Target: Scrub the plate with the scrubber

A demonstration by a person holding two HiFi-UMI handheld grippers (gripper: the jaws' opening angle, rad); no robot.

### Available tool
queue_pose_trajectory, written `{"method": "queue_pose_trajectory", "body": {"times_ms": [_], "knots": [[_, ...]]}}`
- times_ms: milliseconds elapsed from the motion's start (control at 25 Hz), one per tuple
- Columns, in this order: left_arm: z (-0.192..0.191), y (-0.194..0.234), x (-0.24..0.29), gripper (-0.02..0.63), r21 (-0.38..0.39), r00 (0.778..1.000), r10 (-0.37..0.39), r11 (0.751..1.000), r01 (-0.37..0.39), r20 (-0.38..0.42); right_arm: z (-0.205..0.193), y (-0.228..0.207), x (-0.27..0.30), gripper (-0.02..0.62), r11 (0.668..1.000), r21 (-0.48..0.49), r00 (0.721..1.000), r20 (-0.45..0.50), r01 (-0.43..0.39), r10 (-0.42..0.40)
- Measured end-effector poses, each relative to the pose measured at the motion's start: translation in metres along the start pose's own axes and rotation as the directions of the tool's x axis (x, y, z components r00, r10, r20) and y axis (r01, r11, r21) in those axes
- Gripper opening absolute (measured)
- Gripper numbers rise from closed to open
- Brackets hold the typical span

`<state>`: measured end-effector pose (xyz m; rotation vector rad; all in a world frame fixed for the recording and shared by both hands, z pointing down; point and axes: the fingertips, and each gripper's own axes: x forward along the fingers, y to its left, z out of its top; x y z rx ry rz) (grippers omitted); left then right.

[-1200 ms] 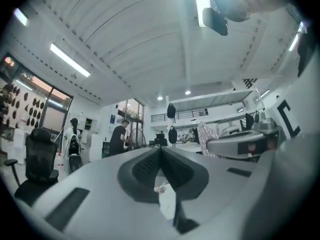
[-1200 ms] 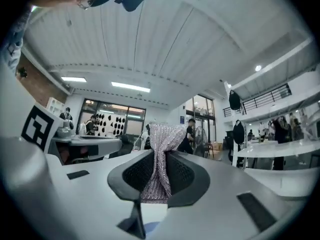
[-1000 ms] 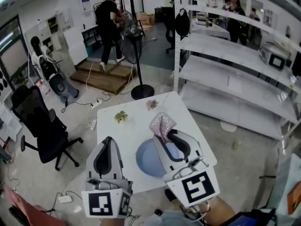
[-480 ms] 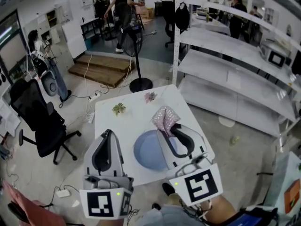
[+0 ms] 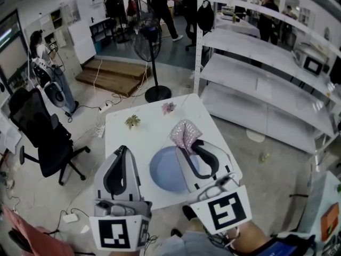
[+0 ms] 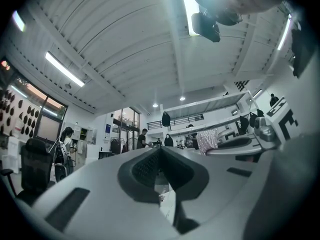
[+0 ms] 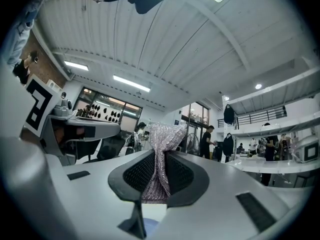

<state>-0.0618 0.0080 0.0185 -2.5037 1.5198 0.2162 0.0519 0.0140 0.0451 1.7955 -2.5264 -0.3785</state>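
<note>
A pale blue plate (image 5: 162, 170) lies on the white table (image 5: 146, 140) in the head view. My right gripper (image 5: 187, 144) hovers over the plate's right side, shut on a pink mesh scrubber (image 5: 185, 133) that sticks out past its tips. In the right gripper view the scrubber (image 7: 160, 156) is pinched between the black pads, and a bit of the plate (image 7: 150, 227) shows below. My left gripper (image 5: 121, 152) is held left of the plate, shut with nothing between its jaws (image 6: 159, 156).
Two small plant-like decorations (image 5: 132, 121) (image 5: 169, 108) sit on the table's far side. A standing fan (image 5: 151, 47) is beyond the table, white shelving (image 5: 266, 84) to the right, and a black office chair (image 5: 40, 137) to the left. People move about in the background.
Both grippers and the plate have hardly shifted. A person in black at the back has walked to the right past the fan.
</note>
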Motion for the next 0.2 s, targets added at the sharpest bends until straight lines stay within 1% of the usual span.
{"method": "queue_pose_trajectory", "body": {"times_ms": [200], "knots": [[0.0030,-0.0023,0.0045,0.006,0.001,1.000,-0.016,1.000,0.016,0.017,-0.0024,-0.0006,0.0029,0.078,1.000,-0.003,1.000,-0.002,0.001,-0.001]]}}
